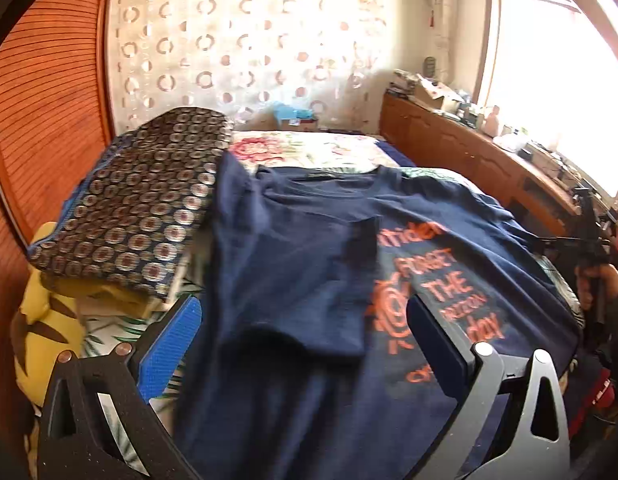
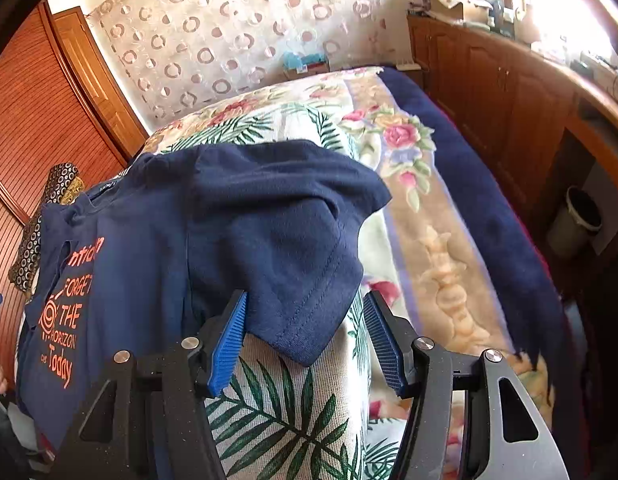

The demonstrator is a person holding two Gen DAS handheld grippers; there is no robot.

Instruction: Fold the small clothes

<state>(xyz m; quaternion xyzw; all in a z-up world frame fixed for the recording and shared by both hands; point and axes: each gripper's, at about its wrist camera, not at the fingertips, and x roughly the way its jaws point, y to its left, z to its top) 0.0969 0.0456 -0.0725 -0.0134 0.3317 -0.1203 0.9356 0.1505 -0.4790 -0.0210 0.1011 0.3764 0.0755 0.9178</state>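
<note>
A navy T-shirt with orange lettering lies spread on the bed. In the left wrist view one sleeve is folded in over the chest. My left gripper is open wide just above the shirt's lower part, and its blue pads touch nothing. In the right wrist view the shirt has its other sleeve lying rumpled toward me. My right gripper is open, the sleeve's hem lies between its pads, and neither pad presses on it. The right gripper also shows at the shirt's right edge, held by a hand.
A folded dark cloth with a circle pattern and a yellow cushion sit left of the shirt. The floral bedspread runs on to the right. A wooden cabinet and a waste bin stand beside the bed.
</note>
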